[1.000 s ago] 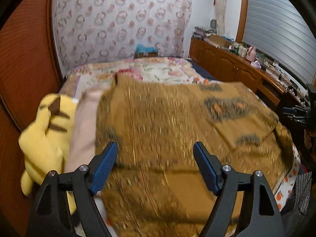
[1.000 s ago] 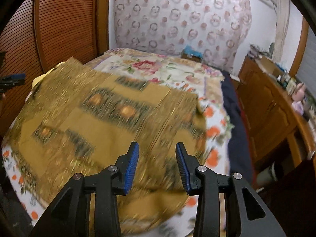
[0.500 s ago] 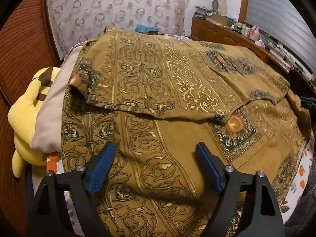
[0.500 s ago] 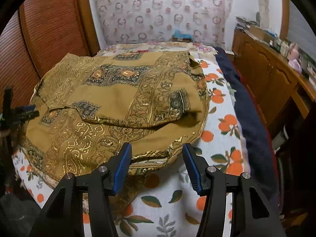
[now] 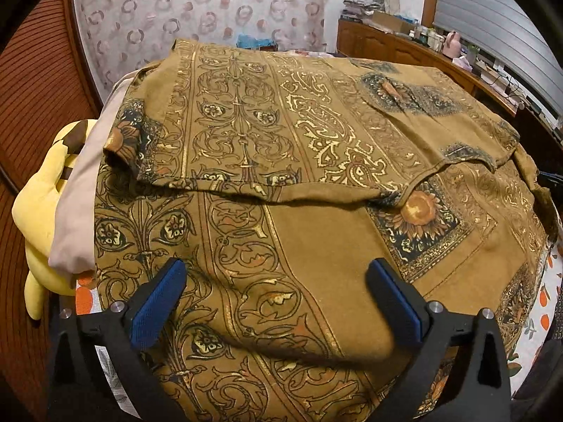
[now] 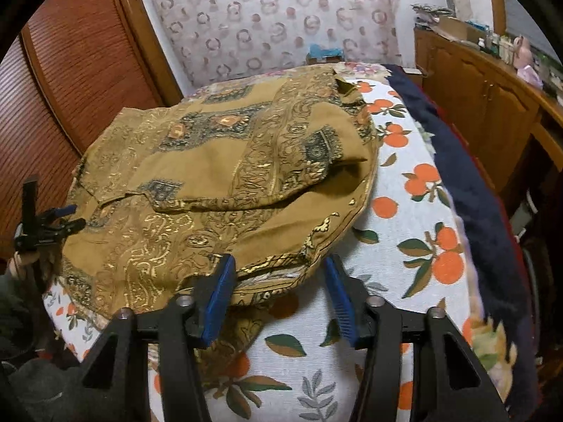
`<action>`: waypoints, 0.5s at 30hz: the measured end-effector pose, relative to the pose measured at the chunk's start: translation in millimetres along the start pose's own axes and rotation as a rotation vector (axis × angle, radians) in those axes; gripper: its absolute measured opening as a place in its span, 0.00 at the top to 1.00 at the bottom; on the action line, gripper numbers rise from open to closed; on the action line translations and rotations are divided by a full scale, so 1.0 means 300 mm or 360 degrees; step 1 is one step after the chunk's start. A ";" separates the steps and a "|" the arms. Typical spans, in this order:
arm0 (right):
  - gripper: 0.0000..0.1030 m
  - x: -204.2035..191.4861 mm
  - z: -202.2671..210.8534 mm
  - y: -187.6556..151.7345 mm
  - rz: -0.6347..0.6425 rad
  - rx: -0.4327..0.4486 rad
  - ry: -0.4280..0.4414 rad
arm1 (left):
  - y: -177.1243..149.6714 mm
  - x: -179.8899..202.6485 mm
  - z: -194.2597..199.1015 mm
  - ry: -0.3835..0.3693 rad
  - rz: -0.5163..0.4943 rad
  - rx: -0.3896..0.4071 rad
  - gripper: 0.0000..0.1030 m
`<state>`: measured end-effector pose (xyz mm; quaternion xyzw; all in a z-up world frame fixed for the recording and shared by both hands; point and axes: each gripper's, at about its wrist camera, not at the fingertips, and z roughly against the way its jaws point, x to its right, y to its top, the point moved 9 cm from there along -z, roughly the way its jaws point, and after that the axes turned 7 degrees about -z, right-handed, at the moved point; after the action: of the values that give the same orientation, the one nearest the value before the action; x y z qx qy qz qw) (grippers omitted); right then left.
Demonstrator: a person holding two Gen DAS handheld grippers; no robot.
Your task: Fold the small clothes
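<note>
Orange-print bedsheet (image 6: 415,211) showing bare right of folded brown garment (image 5: 281,161); left gripper (image 5: 278,302) and right gripper (image 6: 278,295) both hovering spread at its near hem.

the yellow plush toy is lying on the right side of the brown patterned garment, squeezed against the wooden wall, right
Not quite. The yellow plush toy lies on the left side of the brown patterned garment, not the right; the left wrist view shows it. It does sit by the wooden wall, beside a beige cloth.
</note>
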<state>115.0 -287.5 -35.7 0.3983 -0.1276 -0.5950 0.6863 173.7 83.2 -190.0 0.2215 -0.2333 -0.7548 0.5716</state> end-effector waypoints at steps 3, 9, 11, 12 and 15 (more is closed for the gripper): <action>0.88 -0.005 -0.012 -0.003 0.0013 0.0024 0.0039 | 0.000 0.000 0.000 0.0000 0.0000 0.0000 0.00; 0.97 0.002 -0.009 0.013 0.0094 0.0120 0.0022 | 0.000 -0.001 0.000 0.0000 0.0000 0.0000 0.00; 0.97 0.023 0.017 0.012 0.0102 0.0147 -0.0020 | 0.000 -0.001 0.000 0.0000 0.0000 0.0000 0.00; 0.97 0.039 0.036 0.011 0.0105 0.0158 -0.0046 | 0.000 0.000 0.001 0.0000 0.0000 0.0000 0.00; 0.97 0.118 0.078 -0.005 0.0103 0.0162 -0.0171 | 0.000 -0.001 0.000 -0.0001 0.0001 0.0000 0.00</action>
<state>107.9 -329.2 -32.2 0.3958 -0.2071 -0.5859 0.6762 173.9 83.6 -190.0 0.2213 -0.2334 -0.7547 0.5718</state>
